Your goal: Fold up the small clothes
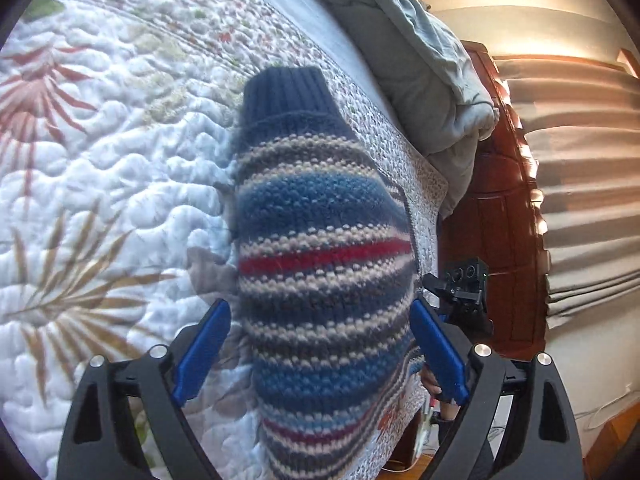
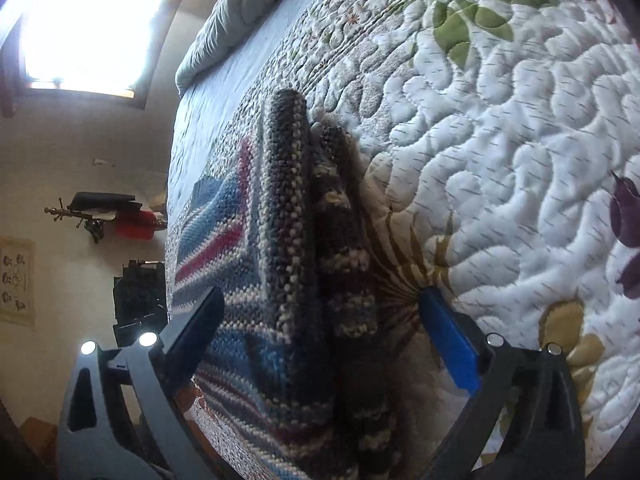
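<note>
A quilted bedspread point(image 1: 100, 168) with stitched palm fronds and leaves is covering the bed, which serves as the landmark here. A grey-blue duvet point(image 1: 420, 60) is lying bunched along the bed's far edge. Beside the bed, a reddish wooden bed frame point(image 1: 500, 208) is catching sunlight. A bright window point(image 2: 88, 28) is glowing beyond the bed's far end, and a cream wall point(image 2: 80, 152) beside the bed is carrying a framed picture point(image 2: 16, 280) and a coat rack point(image 2: 96, 216).

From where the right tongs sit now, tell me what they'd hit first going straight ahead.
The right tongs, jaws open, would first meet the folded edge of the striped knit sweater, which already lies between them on the quilt. Depth is unclear, but contact looks near.
</note>
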